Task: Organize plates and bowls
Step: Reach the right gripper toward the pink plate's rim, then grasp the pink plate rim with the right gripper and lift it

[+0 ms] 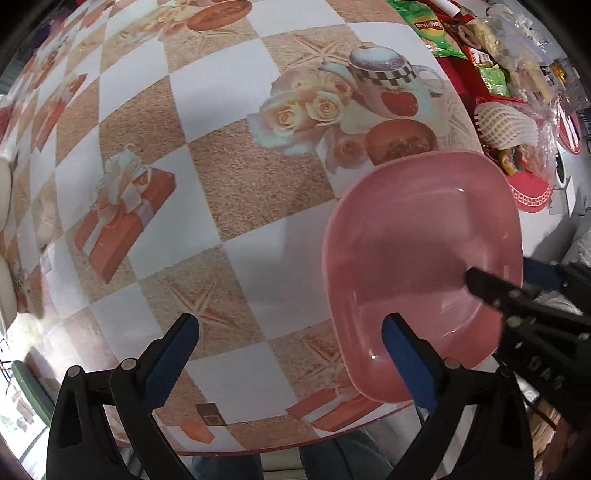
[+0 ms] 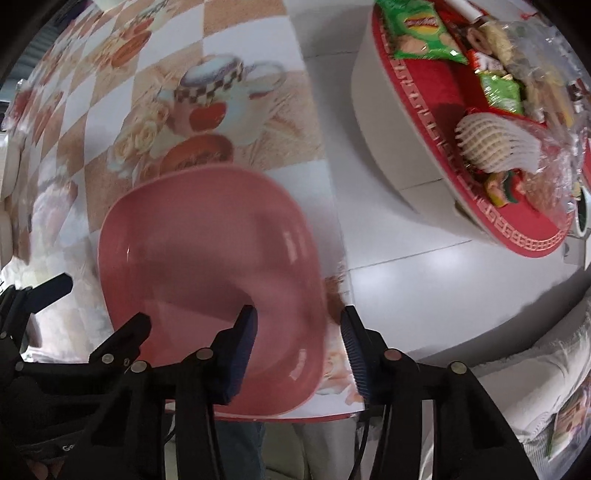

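Note:
A pink squarish bowl [image 1: 424,251] sits near the front right edge of the patterned table [image 1: 229,177]. My left gripper [image 1: 291,354] is open above the table just left of the bowl, its right finger over the bowl's near rim. My right gripper [image 2: 299,347] is open, its left finger inside the bowl [image 2: 207,251] and its right finger outside, straddling the right wall without closing on it. The right gripper also shows in the left wrist view [image 1: 517,295], reaching into the bowl from the right.
A round side table with a red top [image 2: 480,206] stands right of the main table, loaded with snack bags [image 2: 417,33] and white foam netting [image 2: 495,147]. White floor lies between them. The table's front edge [image 1: 295,439] is close below my grippers.

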`<state>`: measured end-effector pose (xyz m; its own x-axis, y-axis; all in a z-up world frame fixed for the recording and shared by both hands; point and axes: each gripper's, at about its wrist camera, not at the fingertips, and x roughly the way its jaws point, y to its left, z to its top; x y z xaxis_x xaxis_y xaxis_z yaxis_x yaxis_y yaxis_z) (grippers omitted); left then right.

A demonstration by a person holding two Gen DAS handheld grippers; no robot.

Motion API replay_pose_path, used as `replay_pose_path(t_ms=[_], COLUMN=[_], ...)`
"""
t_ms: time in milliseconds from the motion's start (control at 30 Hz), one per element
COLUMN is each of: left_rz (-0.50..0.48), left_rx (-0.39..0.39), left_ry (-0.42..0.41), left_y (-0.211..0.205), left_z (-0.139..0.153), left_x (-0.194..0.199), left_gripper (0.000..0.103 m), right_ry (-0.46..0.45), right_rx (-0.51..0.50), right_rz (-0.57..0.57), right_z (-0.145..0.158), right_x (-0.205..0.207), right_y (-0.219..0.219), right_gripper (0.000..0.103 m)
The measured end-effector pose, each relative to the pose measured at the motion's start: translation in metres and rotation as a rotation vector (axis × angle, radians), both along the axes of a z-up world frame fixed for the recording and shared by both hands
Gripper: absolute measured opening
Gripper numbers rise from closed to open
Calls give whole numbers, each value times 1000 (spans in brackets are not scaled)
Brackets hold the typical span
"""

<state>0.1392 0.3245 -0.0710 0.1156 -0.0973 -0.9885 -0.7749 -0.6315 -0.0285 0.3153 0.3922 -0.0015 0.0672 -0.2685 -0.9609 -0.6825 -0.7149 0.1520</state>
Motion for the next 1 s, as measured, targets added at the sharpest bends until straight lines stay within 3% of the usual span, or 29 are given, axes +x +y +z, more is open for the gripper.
replay_pose_path(t_ms=[533,800,1000], left_rz=[26,6,74], left_rx=[7,-32,-55], left_ry=[21,94,108], left_y=[-58,-122,-189], left_z=[7,17,23], left_x=[-33,-61,-89], left_gripper=[100,100,100], right_ry=[34,80,93], right_rx=[4,-44,-74], right_rz=[137,241,307], right_z=[7,18,27], right_x=[-44,-88,-124], right_y=[-41,-103,-151], right_gripper=[49,49,49])
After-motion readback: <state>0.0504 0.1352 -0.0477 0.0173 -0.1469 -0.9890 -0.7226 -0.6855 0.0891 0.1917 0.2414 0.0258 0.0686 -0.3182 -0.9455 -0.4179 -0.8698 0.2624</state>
